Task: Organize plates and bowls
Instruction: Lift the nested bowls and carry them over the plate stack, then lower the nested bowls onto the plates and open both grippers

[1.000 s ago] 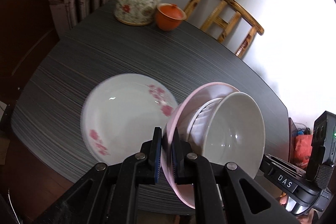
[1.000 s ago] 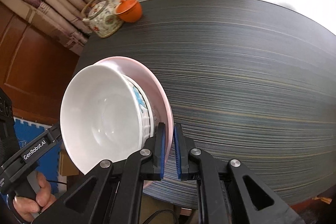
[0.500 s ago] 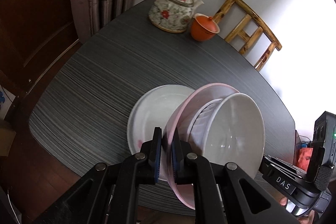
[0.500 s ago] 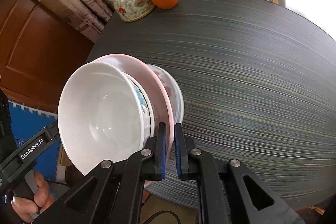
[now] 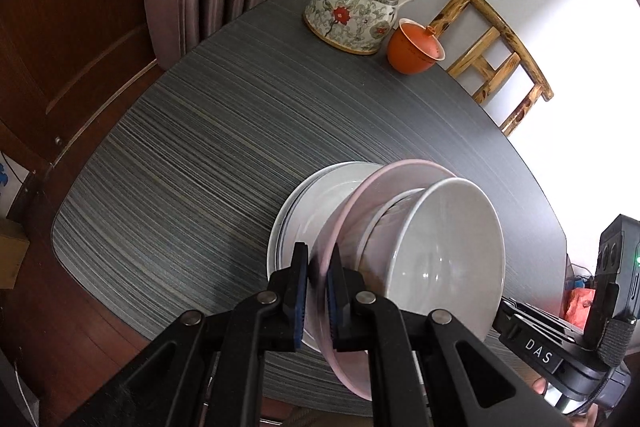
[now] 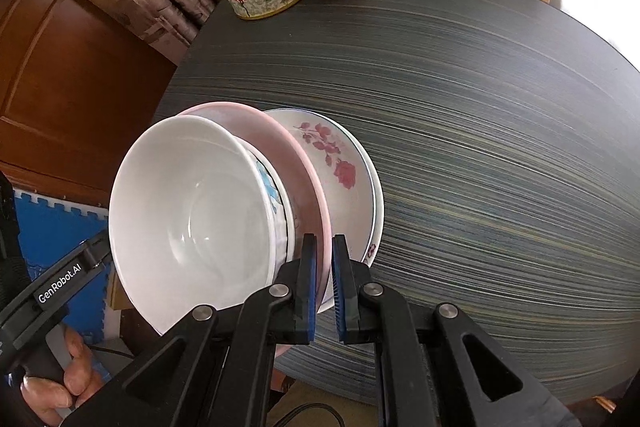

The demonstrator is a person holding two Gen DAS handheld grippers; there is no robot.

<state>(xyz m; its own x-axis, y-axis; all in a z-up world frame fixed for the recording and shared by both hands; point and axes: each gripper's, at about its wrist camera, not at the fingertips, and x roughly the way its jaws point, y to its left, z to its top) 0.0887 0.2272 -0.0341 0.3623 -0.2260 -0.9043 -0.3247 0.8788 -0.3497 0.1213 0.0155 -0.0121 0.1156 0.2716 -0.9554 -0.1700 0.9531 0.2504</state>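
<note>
A pink plate (image 5: 400,175) carries a blue-patterned bowl (image 6: 267,183) with a plain white bowl (image 5: 448,251) nested in it. My left gripper (image 5: 318,287) is shut on the pink plate's near rim. My right gripper (image 6: 325,283) is shut on the opposite rim of the same pink plate (image 6: 288,147). The stack hangs tilted just over a white plate with pink flowers (image 6: 340,163), which lies on the dark table near its front edge and also shows in the left wrist view (image 5: 316,203). The white bowl (image 6: 192,211) faces the right camera.
A floral teapot (image 5: 352,15) and an orange lidded cup (image 5: 416,49) stand at the table's far edge. A wooden chair (image 5: 496,47) is behind the dark striped table (image 5: 224,131). Curtains and a wooden door are at the left.
Both grippers have carried the pink plate with its bowls across until it sits over the flowered plate, which now shows directly beneath the stack. Both grips stay the same.
</note>
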